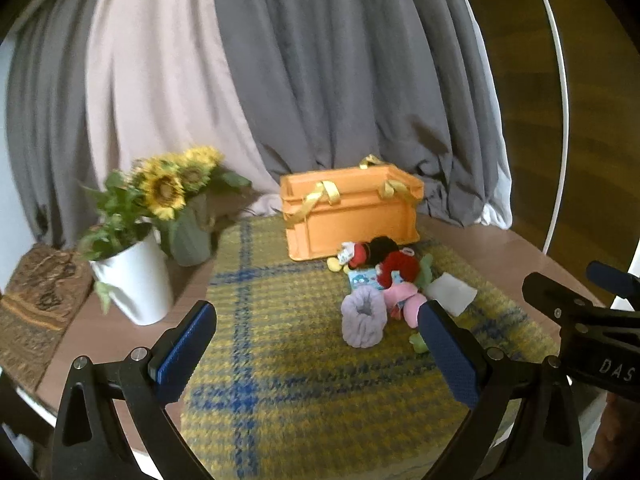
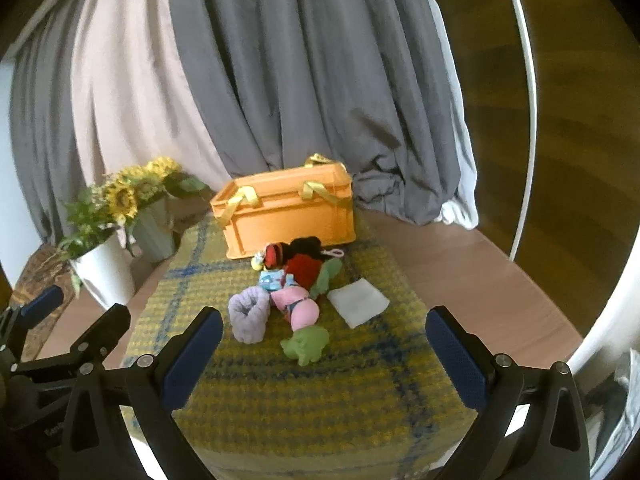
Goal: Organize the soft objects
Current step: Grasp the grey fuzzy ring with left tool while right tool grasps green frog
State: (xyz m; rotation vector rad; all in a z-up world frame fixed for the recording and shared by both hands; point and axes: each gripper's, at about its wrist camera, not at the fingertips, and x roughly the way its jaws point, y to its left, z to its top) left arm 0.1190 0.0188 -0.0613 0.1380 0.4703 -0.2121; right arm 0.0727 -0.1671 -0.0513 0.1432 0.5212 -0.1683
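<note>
An orange crate [image 1: 352, 216] [image 2: 288, 216] with yellow ribbon handles stands at the far end of a yellow-and-blue woven mat [image 1: 280, 360] [image 2: 304, 392]. In front of it lies a pile of soft things: a lilac rolled cloth [image 1: 363, 320] [image 2: 249, 314], a pink toy [image 1: 404, 300] [image 2: 298, 306], a red and black plush [image 1: 384, 258] [image 2: 296, 258], a green plush [image 2: 307, 345] and a white folded cloth [image 1: 450, 292] [image 2: 358, 300]. My left gripper [image 1: 316, 356] is open and empty, short of the pile. My right gripper [image 2: 324, 364] is open and empty, just short of the green plush.
A white pot of sunflowers [image 1: 132, 280] [image 2: 106, 276] and a grey-green vase [image 1: 192, 236] [image 2: 154, 236] stand left of the mat. Grey and beige curtains [image 1: 320, 60] hang behind. A patterned cushion [image 1: 36, 312] lies far left. The table's white rim [image 2: 524, 120] curves on the right.
</note>
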